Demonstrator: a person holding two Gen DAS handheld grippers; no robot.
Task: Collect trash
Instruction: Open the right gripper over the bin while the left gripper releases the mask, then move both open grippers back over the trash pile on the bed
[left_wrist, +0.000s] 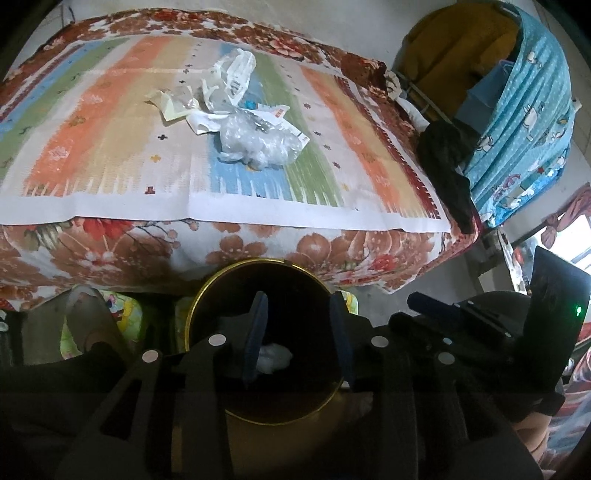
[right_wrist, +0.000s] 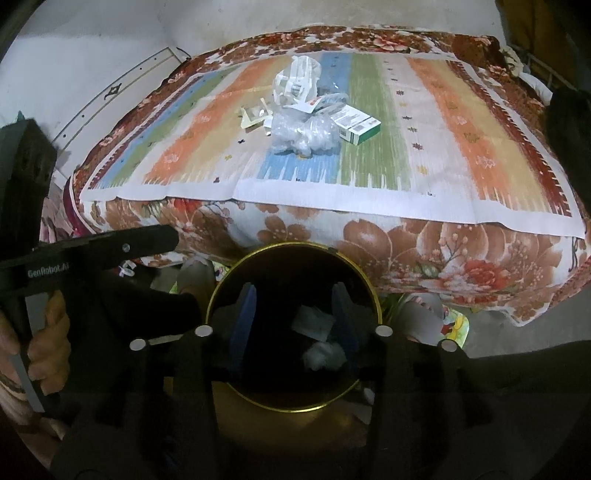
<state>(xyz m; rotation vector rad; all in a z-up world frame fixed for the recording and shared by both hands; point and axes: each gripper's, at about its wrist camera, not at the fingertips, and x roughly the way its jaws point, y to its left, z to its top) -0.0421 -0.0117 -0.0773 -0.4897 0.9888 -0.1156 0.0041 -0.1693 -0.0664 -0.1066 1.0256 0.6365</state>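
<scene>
Crumpled, perhaps plastic wad (left_wrist: 275, 357) in round bin (left_wrist: 207, 291)

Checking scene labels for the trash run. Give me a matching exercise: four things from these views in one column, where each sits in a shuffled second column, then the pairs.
Things:
1. crumpled white wad
2. green and white box
3. clear plastic bag
4. black cloth

Places:
A. draped over the right edge of the bed
B. down inside the gold-rimmed bin
C. front of the trash pile on the striped mat
D. right side of the pile, on the green stripe

Pairs: 1-B, 2-D, 3-C, 4-A
</scene>
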